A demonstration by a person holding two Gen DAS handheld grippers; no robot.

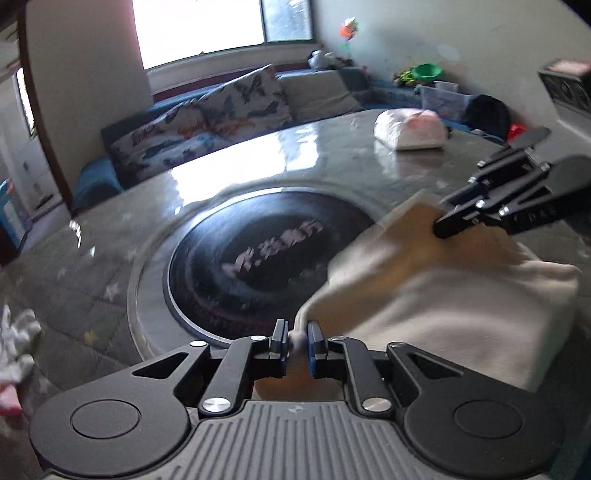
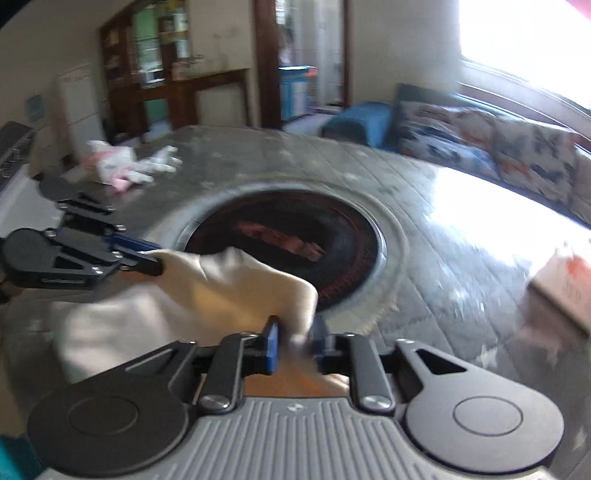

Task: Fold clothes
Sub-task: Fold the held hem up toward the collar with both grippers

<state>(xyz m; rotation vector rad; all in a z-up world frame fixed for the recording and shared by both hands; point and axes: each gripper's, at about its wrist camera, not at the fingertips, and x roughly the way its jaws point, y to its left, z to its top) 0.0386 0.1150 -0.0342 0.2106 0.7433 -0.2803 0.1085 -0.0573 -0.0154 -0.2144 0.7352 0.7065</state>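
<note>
A round grey table (image 1: 332, 155) fills the middle, with a dark round plate (image 1: 258, 258) set in its centre that carries blurred reddish characters. Behind the table stands a blue sofa (image 1: 96, 181) with butterfly cushions (image 1: 236, 107) under a bright window (image 1: 199, 26). On the far side of the table lies a white and pink bag (image 1: 410, 129). A green bowl (image 1: 426, 72) sits on a ledge near the corner. In the right wrist view a dark wooden cabinet (image 2: 155, 74) stands by a doorway (image 2: 306, 55).

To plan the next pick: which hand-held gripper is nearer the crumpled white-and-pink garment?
Left. The left hand-held gripper sits on the side of the crumpled garment; the right hand-held gripper is across the beige cloth.
</note>
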